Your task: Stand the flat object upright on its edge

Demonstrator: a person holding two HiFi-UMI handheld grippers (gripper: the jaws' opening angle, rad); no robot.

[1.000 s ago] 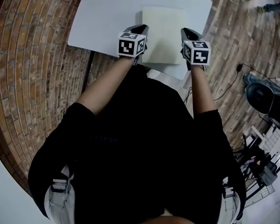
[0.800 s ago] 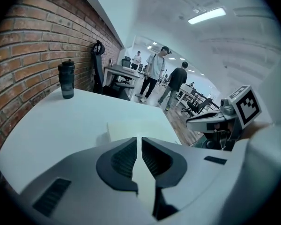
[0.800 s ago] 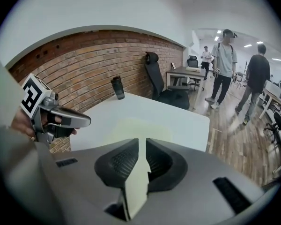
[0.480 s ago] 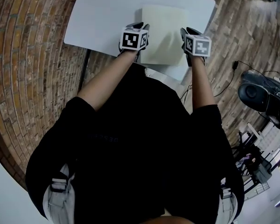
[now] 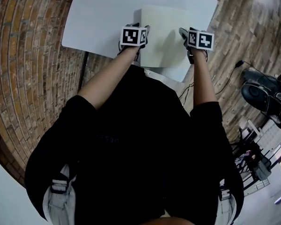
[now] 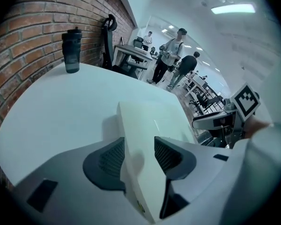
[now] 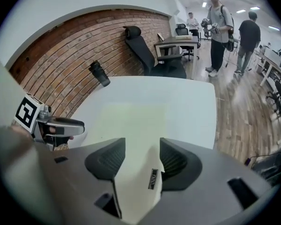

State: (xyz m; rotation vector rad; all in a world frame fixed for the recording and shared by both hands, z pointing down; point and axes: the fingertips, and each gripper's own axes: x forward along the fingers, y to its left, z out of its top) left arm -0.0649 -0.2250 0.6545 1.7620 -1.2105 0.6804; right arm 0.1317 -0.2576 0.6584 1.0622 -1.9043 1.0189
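A pale cream flat board (image 5: 164, 32) lies on the white table (image 5: 98, 18), close to its near edge. My left gripper (image 5: 143, 30) is at the board's near left side and my right gripper (image 5: 183, 33) at its near right side. In the left gripper view the board (image 6: 150, 121) runs between the jaws of my left gripper (image 6: 139, 146), which have just been opening. In the right gripper view the board (image 7: 126, 121) lies between the jaws of my right gripper (image 7: 143, 153), which have also just been opening. Neither pair of pads visibly presses on it.
A dark drink bottle (image 6: 72, 50) stands at the table's far corner by the brick wall. A black office chair (image 7: 145, 50) and desks stand beyond the table. Several people (image 7: 220, 27) stand further back. Cables and bags lie on the floor (image 5: 267, 93) to the right.
Both grippers have come down toward the table at the board's near side. Their jaws have gone from shut to open around its edge. The board still lies flat.
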